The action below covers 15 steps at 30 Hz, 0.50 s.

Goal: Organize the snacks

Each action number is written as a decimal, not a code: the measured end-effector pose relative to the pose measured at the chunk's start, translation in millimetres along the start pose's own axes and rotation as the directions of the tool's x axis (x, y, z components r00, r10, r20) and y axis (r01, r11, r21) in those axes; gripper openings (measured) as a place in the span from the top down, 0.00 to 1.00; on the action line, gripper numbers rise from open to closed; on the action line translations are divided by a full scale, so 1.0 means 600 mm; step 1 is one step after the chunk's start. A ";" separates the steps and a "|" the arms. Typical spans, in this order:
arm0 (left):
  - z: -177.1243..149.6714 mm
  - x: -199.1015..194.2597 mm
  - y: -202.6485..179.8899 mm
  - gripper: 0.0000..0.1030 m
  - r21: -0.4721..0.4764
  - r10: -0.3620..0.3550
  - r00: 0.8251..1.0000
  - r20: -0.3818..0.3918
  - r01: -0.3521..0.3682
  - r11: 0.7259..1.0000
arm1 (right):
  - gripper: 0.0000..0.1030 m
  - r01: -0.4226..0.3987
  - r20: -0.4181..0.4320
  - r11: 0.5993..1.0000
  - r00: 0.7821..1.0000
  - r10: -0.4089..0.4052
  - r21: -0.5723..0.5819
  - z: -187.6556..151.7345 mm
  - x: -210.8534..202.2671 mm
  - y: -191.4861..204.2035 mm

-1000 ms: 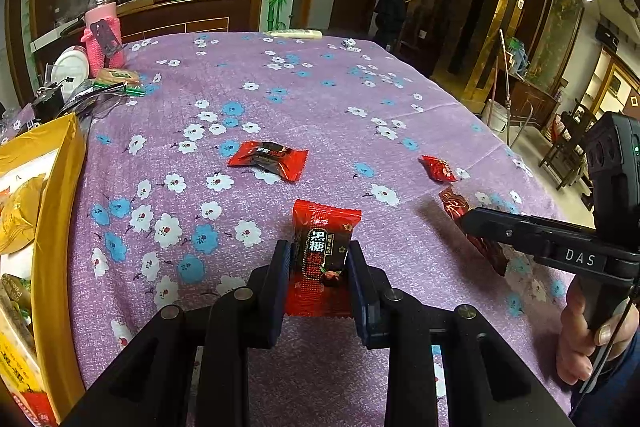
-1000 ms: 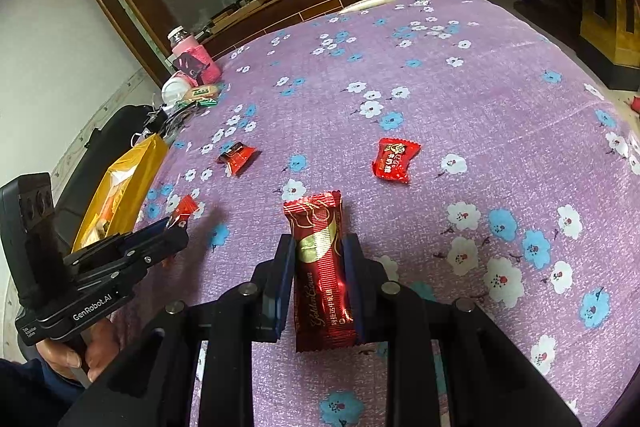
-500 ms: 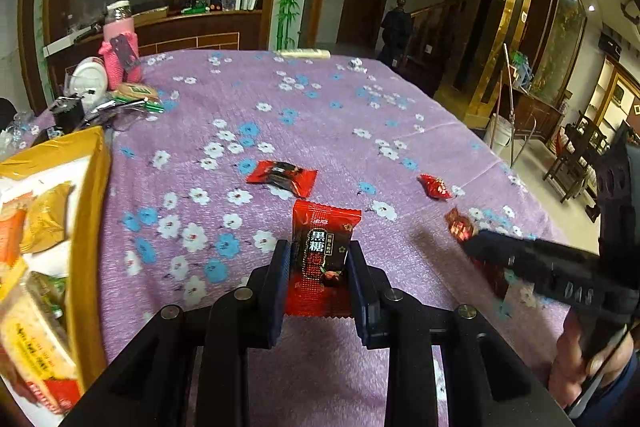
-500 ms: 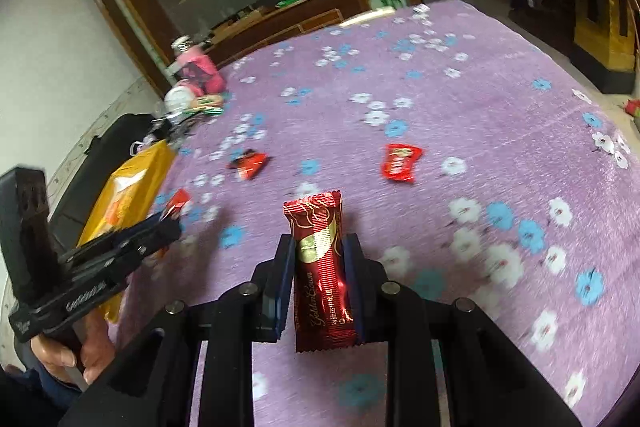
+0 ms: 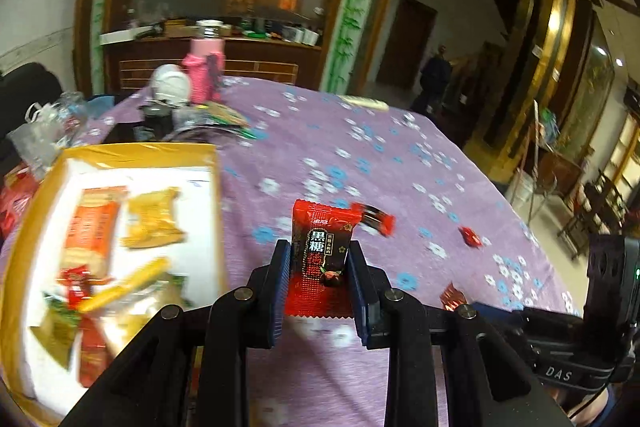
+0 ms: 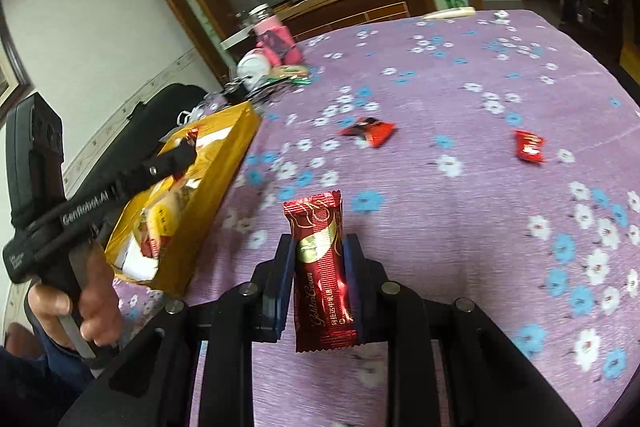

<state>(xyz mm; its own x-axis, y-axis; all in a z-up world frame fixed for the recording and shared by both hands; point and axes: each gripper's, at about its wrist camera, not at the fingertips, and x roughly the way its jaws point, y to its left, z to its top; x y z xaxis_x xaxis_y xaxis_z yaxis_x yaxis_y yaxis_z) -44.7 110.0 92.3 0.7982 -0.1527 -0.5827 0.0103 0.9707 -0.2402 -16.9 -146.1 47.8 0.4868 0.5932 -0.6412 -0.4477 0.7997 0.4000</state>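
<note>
My left gripper (image 5: 319, 259) is shut on a red and black candy packet (image 5: 320, 255), held above the purple cloth just right of the yellow box (image 5: 218, 211). That box holds several wrapped snacks. My right gripper (image 6: 319, 259) is shut on a dark red snack bar (image 6: 322, 275), held upright over the cloth right of the yellow box (image 6: 216, 179). In the right wrist view the left gripper (image 6: 188, 151) reaches over the box's rim with its red packet. In the left wrist view the right gripper (image 5: 480, 307) shows at lower right. Loose on the cloth lie a red and black candy (image 6: 370, 131) and a small red candy (image 6: 529, 145).
A pink bottle (image 5: 206, 67), a white round object (image 5: 170, 87) and assorted clutter stand at the table's far left corner. A black bag (image 6: 160, 111) sits behind the box. A person's hand (image 6: 80, 303) grips the left handle. Someone stands far off by a doorway (image 5: 436, 75).
Both grippers have moved left toward the yellow box and risen slightly, each keeping its snack. The box has come well into the left wrist view, showing its contents.
</note>
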 end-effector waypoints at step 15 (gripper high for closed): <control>-0.009 -0.044 0.190 0.73 -0.180 0.155 0.986 0.056 -0.143 0.973 | 0.77 -0.040 -0.062 0.995 0.998 0.035 -0.092 0.013 0.058 0.105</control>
<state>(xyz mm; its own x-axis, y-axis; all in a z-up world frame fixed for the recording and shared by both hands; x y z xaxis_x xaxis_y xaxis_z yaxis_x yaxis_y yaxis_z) -67.7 223.9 76.1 0.8227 0.0103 -0.5684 -0.2124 0.9330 -0.2904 -22.4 -74.1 56.0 0.4239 0.6136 -0.6662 -0.5339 0.7634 0.3635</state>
